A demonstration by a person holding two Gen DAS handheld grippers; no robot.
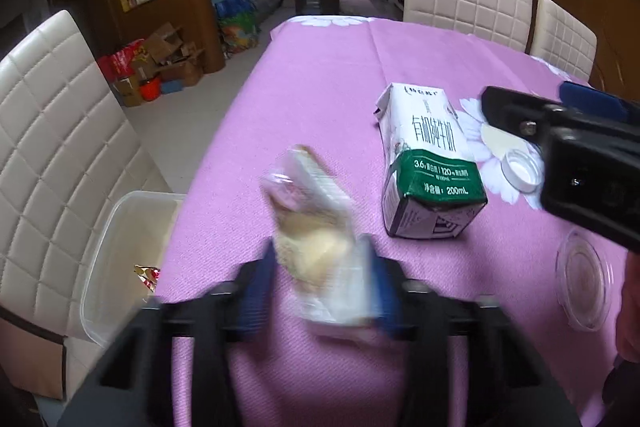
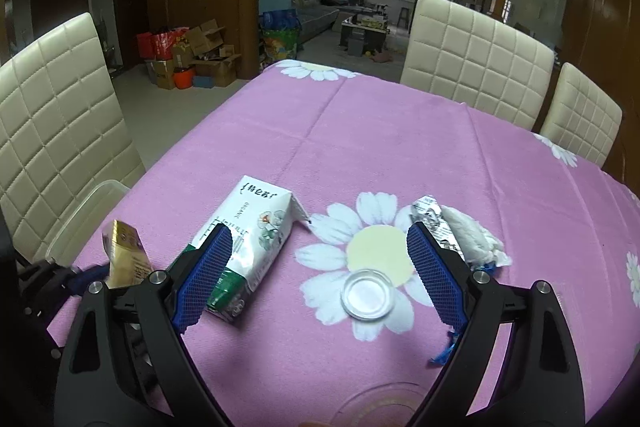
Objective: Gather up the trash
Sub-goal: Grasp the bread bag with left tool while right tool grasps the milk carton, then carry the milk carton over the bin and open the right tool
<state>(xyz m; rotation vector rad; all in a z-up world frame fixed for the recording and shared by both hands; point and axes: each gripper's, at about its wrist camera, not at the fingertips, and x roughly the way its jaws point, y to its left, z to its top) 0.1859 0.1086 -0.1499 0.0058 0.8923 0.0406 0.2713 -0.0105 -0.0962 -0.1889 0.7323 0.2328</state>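
My left gripper (image 1: 320,291) is shut on a crinkly clear-and-gold snack wrapper (image 1: 316,227), blurred, which it holds upright just above the pink tablecloth; the wrapper (image 2: 124,255) also shows at the left of the right wrist view. A white and green milk carton (image 1: 428,163) (image 2: 248,247) lies on its side mid-table. My right gripper (image 2: 316,267) (image 1: 524,93) is open, its blue pads (image 2: 208,275) on either side of a small clear round cap (image 2: 367,293) (image 1: 520,171) on a daisy print. A silver wrapper (image 2: 434,223) and a white tissue wad (image 2: 476,239) lie by its right finger.
A clear plastic bin (image 1: 120,227) (image 2: 92,203) sits on the cream chair (image 1: 52,147) at the table's left edge, with one wrapper (image 1: 146,275) inside. A larger clear round lid (image 1: 584,283) lies near the front right. Two more chairs (image 2: 472,67) stand at the far side.
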